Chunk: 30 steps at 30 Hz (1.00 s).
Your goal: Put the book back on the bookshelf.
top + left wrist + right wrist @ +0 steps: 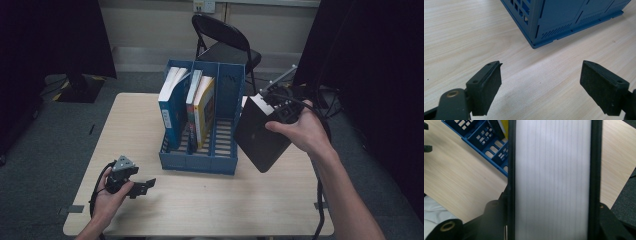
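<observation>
Your right gripper (272, 102) has its fingers clamped on the black book (261, 134), held in the air at about three o'clock from the blue file rack (200, 161). Square the book up and bring it down spine-first into the empty right-hand slot, clear of the yellow book (204, 111). Your left gripper (142, 186) rests at seven o'clock on the counter (210, 205), fingers open and empty — it could brace the rack. The right gripper view shows the white page edges (552, 180) between the covers, which the high view hides.

One blue file rack (200, 160) with three compartments, three standing books, one black book (260, 132), one folding chair (225, 40).
</observation>
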Available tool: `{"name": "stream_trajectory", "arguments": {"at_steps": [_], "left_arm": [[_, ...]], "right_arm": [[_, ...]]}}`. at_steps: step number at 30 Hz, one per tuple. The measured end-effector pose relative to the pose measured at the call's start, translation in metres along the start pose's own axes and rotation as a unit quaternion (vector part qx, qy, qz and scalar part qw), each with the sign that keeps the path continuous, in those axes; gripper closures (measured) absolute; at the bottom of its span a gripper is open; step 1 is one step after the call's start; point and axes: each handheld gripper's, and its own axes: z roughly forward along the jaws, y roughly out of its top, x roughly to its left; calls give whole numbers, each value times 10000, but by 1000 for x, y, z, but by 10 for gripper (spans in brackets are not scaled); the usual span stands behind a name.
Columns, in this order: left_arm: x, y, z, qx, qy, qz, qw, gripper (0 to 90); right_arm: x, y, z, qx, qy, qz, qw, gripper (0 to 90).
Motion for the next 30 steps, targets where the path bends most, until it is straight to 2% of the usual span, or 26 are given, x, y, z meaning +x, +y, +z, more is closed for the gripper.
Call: {"name": "stream_trajectory", "arguments": {"at_steps": [8,17,21,23,27,30], "left_arm": [[1,0,0,-8,-15,-2,10000,171],[1,0,0,-2,-7,34,10000,172],[0,0,-1,-3,-15,70,10000,172],[-1,0,0,-10,-22,92,10000,172],[-3,-1,1,7,-24,103,9999,172],[-6,-1,2,5,-31,144,9999,172]], "right_arm": [[11,26,13,125,15,-9,9999,536],[19,53,25,319,-40,141,9994,537],[20,67,28,371,-7,272,9989,537],[19,73,29,351,-10,418,9985,537],[19,84,33,187,-122,657,9976,537],[19,93,38,216,-187,862,9959,537]]}}
